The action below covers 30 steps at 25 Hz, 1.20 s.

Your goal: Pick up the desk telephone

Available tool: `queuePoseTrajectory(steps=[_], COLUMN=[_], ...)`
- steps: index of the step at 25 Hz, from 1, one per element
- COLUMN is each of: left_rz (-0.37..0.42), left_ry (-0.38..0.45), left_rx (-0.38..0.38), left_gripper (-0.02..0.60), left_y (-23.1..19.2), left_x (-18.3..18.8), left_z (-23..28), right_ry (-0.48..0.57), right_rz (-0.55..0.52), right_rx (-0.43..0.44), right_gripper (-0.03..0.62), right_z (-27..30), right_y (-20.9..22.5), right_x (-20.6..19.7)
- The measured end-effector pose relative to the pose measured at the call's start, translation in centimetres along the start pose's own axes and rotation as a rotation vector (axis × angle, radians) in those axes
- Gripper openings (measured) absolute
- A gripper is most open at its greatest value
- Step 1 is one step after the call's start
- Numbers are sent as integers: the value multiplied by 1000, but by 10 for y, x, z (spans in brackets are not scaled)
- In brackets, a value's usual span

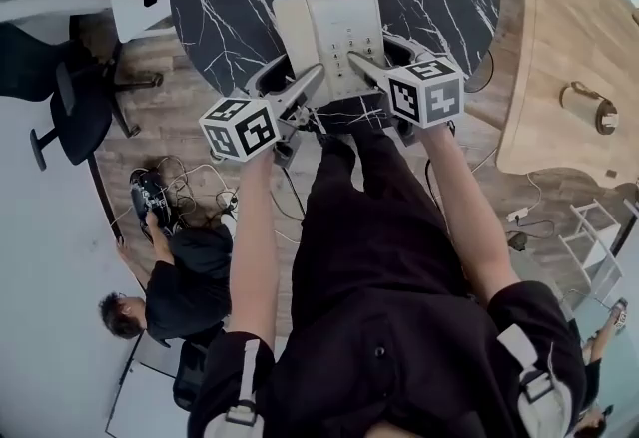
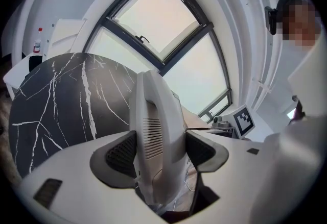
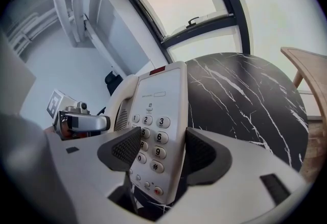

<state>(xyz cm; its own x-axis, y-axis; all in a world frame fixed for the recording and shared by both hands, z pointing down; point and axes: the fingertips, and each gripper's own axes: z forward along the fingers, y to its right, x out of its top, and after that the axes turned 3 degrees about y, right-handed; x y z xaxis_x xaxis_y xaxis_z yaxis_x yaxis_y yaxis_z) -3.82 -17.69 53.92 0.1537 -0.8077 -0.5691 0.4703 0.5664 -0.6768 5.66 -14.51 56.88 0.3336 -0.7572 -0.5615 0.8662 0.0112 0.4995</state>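
As left tool [image 2: 159, 150] clamps handset side of desk telephone [image 1: 329, 22], right tool [image 3: 163, 149] clamps keypad side.

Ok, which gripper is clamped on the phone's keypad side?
The right gripper: number keys sit between its jaws on the desk telephone, whereas the left gripper clamps the handset side.

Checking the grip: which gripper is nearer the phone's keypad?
Right. The right gripper grips the phone across its keypad; the left gripper grips the handset side, beside the keypad.
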Motion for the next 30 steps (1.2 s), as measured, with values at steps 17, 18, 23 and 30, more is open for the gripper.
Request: queuePoseTrajectory(steps=[17, 18, 23, 30], left_rz=[195, 203, 273, 342], left_ry=[113, 123, 173, 226], left_rx=[-101, -106, -133, -150], left_gripper=[310, 310, 311, 310], left_y=[83, 89, 118, 144], left_x=[20, 22, 37, 50], left_z=[-102, -108, -131, -157], right_ry=[236, 249, 332, 407], right_rz=[-92, -97, -140, -212], right_rx=[-75, -77, -85, -95], right_gripper=[290, 290, 288, 288], right_z=[-95, -101, -131, -159], right_y=[-99, -104, -127, -153], right_x=[14, 16, 31, 47])
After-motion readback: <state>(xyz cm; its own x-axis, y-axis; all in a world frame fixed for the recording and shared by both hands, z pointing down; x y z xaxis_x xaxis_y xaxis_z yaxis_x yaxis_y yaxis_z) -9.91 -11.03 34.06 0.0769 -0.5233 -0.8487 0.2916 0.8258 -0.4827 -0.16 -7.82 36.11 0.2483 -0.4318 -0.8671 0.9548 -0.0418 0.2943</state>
